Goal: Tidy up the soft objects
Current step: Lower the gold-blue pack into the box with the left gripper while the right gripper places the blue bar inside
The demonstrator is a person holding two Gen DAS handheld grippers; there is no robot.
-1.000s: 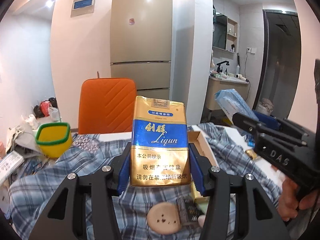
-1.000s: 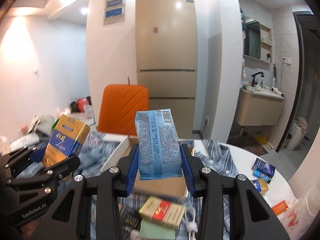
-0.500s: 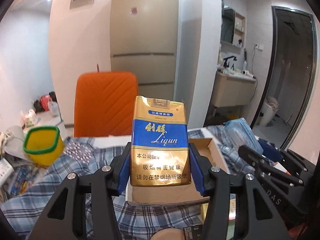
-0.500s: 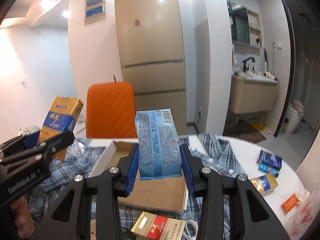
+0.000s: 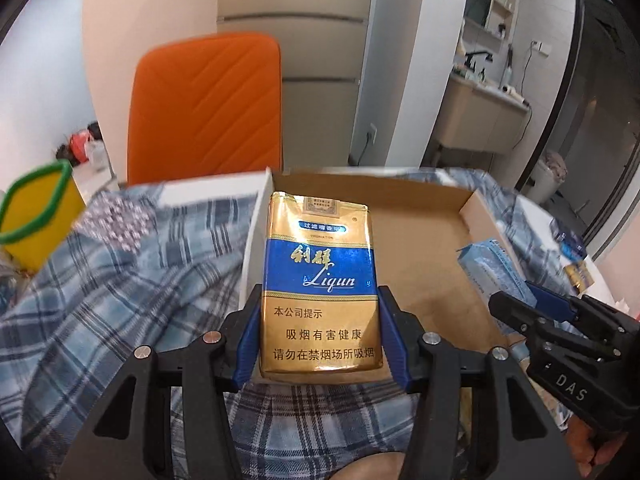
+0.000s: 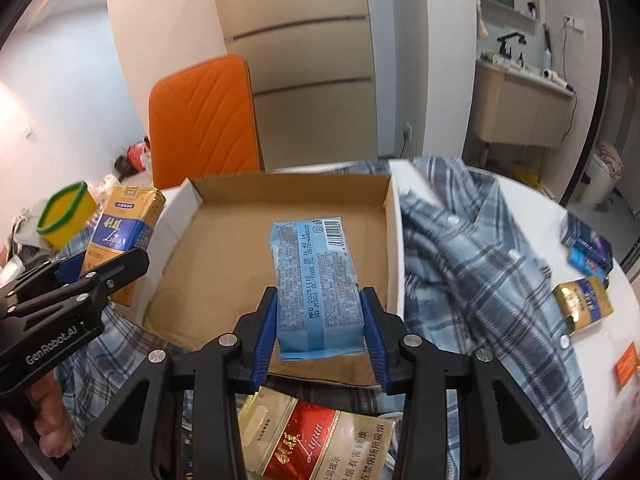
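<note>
My left gripper [image 5: 320,336] is shut on a gold and blue soft cigarette pack [image 5: 320,280] and holds it over the near left part of an open cardboard box [image 5: 424,248]. My right gripper [image 6: 320,332] is shut on a light blue tissue packet [image 6: 316,280] and holds it above the same box [image 6: 224,256]. In the right wrist view the left gripper [image 6: 80,280] shows at left with its pack [image 6: 124,228]. In the left wrist view the right gripper [image 5: 560,320] shows at right with the blue packet [image 5: 492,264].
A blue plaid shirt [image 6: 472,264] covers the table around the box. A red cigarette pack [image 6: 320,440] lies below the box. More packs [image 6: 584,304] lie at right. A yellow cup with a green rim [image 5: 36,216] stands at left. An orange chair [image 5: 208,104] is behind.
Both grippers have moved forward and tilted down, carrying their packs from above the table to over the open cardboard box. Both grips are unchanged.
</note>
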